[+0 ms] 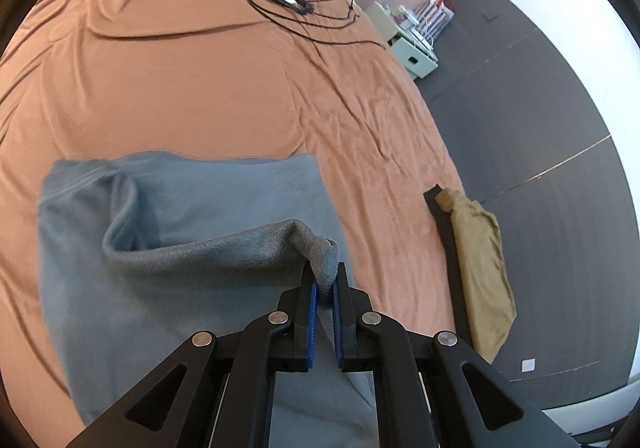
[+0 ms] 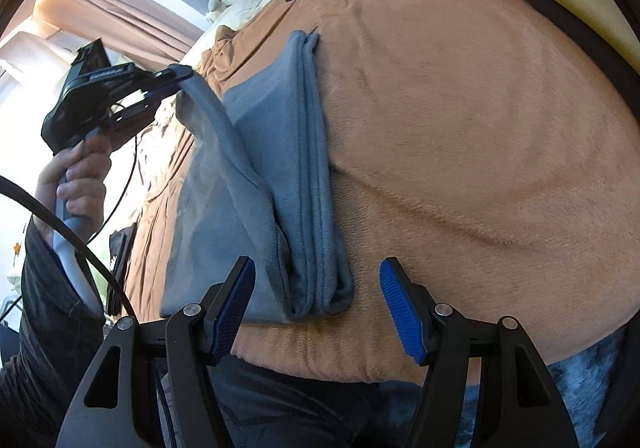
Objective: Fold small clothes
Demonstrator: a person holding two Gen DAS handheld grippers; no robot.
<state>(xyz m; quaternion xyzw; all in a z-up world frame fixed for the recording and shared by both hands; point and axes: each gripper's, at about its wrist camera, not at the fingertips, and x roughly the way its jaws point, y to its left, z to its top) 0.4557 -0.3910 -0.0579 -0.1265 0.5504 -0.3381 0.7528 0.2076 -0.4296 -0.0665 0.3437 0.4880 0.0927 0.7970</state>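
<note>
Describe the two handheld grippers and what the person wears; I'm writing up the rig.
Both grippers, left gripper and right gripper, share one build: black angular linkage arms with silver round rivets, jaws faced with ribbed blue pads. The left one has a pale grey handle. A black cable crosses it. The sleeve is dark.

Bare orange bedspread (image 1: 240,95) lies open across the middle of the left view. A black cable (image 1: 320,27) crosses the upper centre, and a tan cloth (image 1: 480,260) blocks the right edge.
</note>
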